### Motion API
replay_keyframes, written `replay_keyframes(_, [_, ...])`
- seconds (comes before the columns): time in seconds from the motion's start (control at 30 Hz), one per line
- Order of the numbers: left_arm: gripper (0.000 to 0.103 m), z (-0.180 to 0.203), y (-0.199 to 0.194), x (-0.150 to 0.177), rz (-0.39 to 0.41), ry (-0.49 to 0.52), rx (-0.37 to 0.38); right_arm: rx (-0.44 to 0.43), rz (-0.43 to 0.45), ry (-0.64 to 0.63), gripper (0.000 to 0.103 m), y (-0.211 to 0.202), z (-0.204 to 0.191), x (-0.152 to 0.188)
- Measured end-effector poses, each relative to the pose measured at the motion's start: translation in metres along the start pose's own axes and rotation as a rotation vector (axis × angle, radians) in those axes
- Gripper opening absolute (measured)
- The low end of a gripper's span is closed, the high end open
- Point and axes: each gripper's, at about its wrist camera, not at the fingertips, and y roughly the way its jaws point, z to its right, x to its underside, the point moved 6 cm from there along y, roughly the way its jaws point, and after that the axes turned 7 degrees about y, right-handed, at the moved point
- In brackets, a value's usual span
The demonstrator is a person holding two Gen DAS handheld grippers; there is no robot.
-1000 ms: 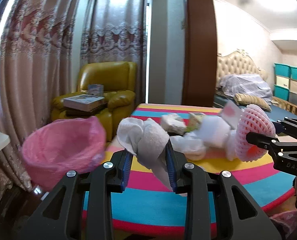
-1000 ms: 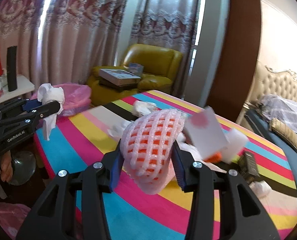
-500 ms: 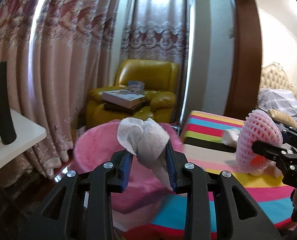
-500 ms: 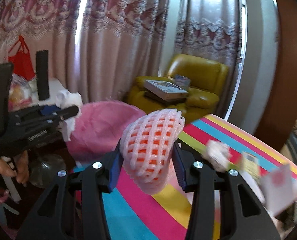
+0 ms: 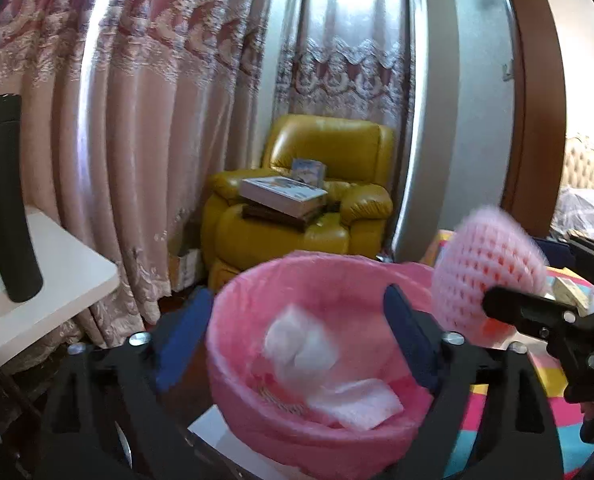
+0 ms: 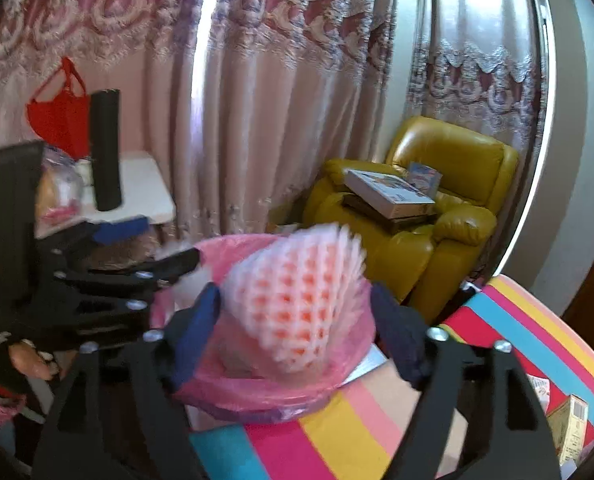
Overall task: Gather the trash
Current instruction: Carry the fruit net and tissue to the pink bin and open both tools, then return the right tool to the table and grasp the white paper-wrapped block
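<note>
— Above the pink-lined bin (image 5: 317, 364), low in the frame, how are the fingers (image 5: 185, 332) of the left gripper (image 5: 297, 332) set?
— They are spread wide and opening, with nothing gripped; a white tissue (image 5: 301, 344) is seen blurred inside the bin, between them.
— And the right gripper (image 6: 297, 320)?
— Its fingers (image 6: 201, 320) are parting too. The foam fruit net (image 6: 297, 300) is seen between them, over the bin, no longer pinched.
— What is seen around?
— A striped desk (image 6: 537, 336) is seen at lower right, a yellow armchair (image 5: 317, 200) stacked with books at centre, pink curtains (image 5: 137, 100) behind, and a white side table (image 5: 57, 276) with a black flask (image 5: 7, 200) at left.
</note>
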Motion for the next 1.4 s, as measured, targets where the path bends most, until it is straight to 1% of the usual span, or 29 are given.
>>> replay_keyframes(0.03, [0.082,-0.002,0.000,0.002,-0.008,-0.003,-0.004,0.001,-0.002,0.012,0.076,0.000,0.004,0.001])
replay_keyframes(0.1, [0.087,-0.007,-0.002,0.006,-0.017,-0.013,-0.014,0.009,0.001,0.046,0.077,-0.008,0.015,0.006])
replay_keyframes(0.13, [0.088,-0.009,-0.005,0.008,-0.021,-0.017,-0.021,0.014,0.006,0.055,0.079,-0.015,0.021,0.008])
replay_keyframes(0.3, [0.089,-0.001,-0.023,0.013,-0.024,0.006,-0.047,0.068,0.028,0.075,0.080,-0.061,0.049,0.027])
replay_keyframes(0.33, [0.089,0.004,-0.028,0.013,-0.020,0.010,-0.044,0.083,0.031,0.086,0.080,-0.074,0.055,0.033])
replay_keyframes(0.4, [0.089,0.019,-0.036,0.014,-0.019,0.018,-0.014,0.104,0.046,0.099,0.081,-0.095,0.064,0.043])
replay_keyframes(0.43, [0.089,0.028,-0.039,0.014,-0.017,0.025,0.005,0.127,0.055,0.108,0.083,-0.108,0.071,0.049])
replay_keyframes(0.53, [0.089,0.063,-0.048,0.015,-0.013,0.048,0.067,0.184,0.070,0.141,0.083,-0.141,0.089,0.067])
replay_keyframes(0.6, [0.089,0.095,-0.051,0.015,-0.012,0.078,0.129,0.223,0.071,0.163,0.083,-0.159,0.102,0.080])
replay_keyframes(0.73, [0.089,0.164,-0.054,0.019,-0.025,0.137,0.252,0.336,0.064,0.217,0.084,-0.197,0.135,0.106])
replay_keyframes(0.83, [0.089,0.212,-0.055,0.025,-0.045,0.159,0.340,0.429,0.068,0.265,0.086,-0.229,0.164,0.130])
replay_keyframes(0.93, [0.089,0.262,-0.058,0.033,-0.075,0.194,0.428,0.532,0.050,0.335,0.086,-0.263,0.199,0.160])
replay_keyframes(1.03, [0.089,0.306,-0.061,0.044,-0.089,0.257,0.481,0.616,0.039,0.404,0.086,-0.289,0.231,0.186])
replay_keyframes(1.17, [0.089,0.354,-0.065,0.056,-0.107,0.328,0.542,0.753,-0.010,0.518,0.086,-0.324,0.281,0.223])
replay_keyframes(1.3, [0.089,0.390,-0.071,0.065,-0.129,0.365,0.599,0.812,-0.024,0.605,0.086,-0.344,0.312,0.245])
replay_keyframes(1.4, [0.089,0.403,-0.069,0.067,-0.142,0.378,0.606,0.830,-0.022,0.671,0.086,-0.354,0.327,0.256])
